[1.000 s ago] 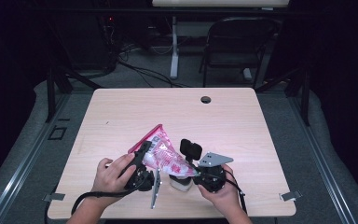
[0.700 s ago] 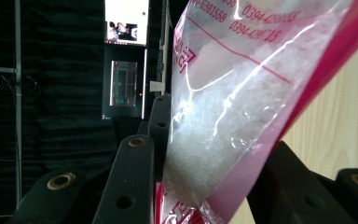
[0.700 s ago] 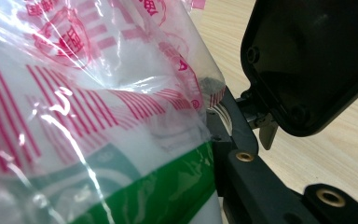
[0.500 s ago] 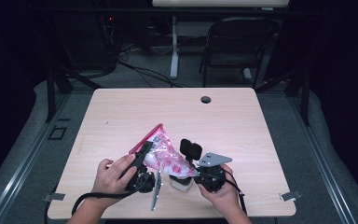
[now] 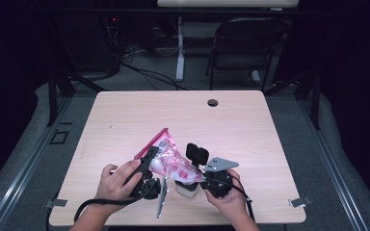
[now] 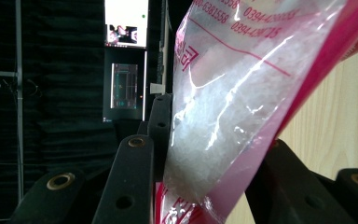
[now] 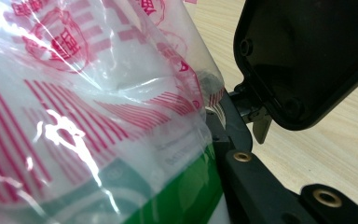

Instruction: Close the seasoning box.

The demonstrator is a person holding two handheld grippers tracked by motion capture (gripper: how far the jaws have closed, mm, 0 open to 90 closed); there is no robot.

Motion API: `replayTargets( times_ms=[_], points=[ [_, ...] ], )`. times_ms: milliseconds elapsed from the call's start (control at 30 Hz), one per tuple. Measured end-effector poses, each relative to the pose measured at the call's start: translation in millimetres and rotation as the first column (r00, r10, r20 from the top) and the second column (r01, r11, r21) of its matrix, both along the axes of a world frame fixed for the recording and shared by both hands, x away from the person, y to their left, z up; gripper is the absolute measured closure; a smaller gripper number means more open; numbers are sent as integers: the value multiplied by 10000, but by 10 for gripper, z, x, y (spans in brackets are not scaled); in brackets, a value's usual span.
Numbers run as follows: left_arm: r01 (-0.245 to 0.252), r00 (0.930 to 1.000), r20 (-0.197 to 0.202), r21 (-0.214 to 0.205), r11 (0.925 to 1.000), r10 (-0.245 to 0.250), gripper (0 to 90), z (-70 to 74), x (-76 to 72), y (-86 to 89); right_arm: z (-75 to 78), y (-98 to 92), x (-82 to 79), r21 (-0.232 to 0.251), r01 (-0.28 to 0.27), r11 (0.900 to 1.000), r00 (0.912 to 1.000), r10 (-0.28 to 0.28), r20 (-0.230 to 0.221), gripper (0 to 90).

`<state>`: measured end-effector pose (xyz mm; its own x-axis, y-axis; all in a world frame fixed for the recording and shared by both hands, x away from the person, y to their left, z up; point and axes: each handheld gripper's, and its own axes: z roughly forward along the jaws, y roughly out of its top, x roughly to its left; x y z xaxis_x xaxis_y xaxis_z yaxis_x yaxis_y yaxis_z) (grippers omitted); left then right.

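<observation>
A clear plastic bag (image 5: 173,161) with pink print and white contents hangs low over the front of the wooden table (image 5: 183,120), held between both hands. My left gripper (image 5: 154,161) comes in from the left and is shut on the bag's left part. In the left gripper view the bag (image 6: 223,107) is squeezed between the two black jaws. My right gripper (image 5: 190,179) is shut on the bag's lower right corner. The bag (image 7: 74,116) presses against one black jaw in the right gripper view and hides the other; green print shows at its bottom.
A small white object (image 5: 185,188) sits on the table under the bag, between the hands. A black rounded part (image 5: 197,154) stands just above the right gripper. A round cable hole (image 5: 212,102) lies near the far edge. A folding chair (image 5: 243,48) stands behind the table.
</observation>
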<state>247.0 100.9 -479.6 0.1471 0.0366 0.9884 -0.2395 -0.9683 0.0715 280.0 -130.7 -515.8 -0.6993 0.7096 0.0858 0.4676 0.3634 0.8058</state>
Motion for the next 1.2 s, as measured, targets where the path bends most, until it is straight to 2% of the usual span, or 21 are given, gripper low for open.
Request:
replayTargets(
  times_ms=[667, 733, 967, 1200],
  points=[
    [5, 9999, -149, -124, 9999, -7, 714, 11, 11, 13, 14, -1, -5, 78, 4, 10000, 10000, -4, -34, 900],
    [59, 10000, -54, -81, 9999, -60, 714, 20, 5, 6, 16, -5, -4, 130, 18, 9999, 10000, -18, -15, 900],
    [9, 10000, -95, 144, 9999, -8, 716, 29, 11, -11, 1, -22, 16, 159, -37, 9999, 9999, 39, -154, 900],
    [13, 10000, -53, 242, 9997, -12, 717, 65, 5, -11, 8, -11, 8, 152, -65, 9999, 9999, 66, -96, 900]
  ],
)
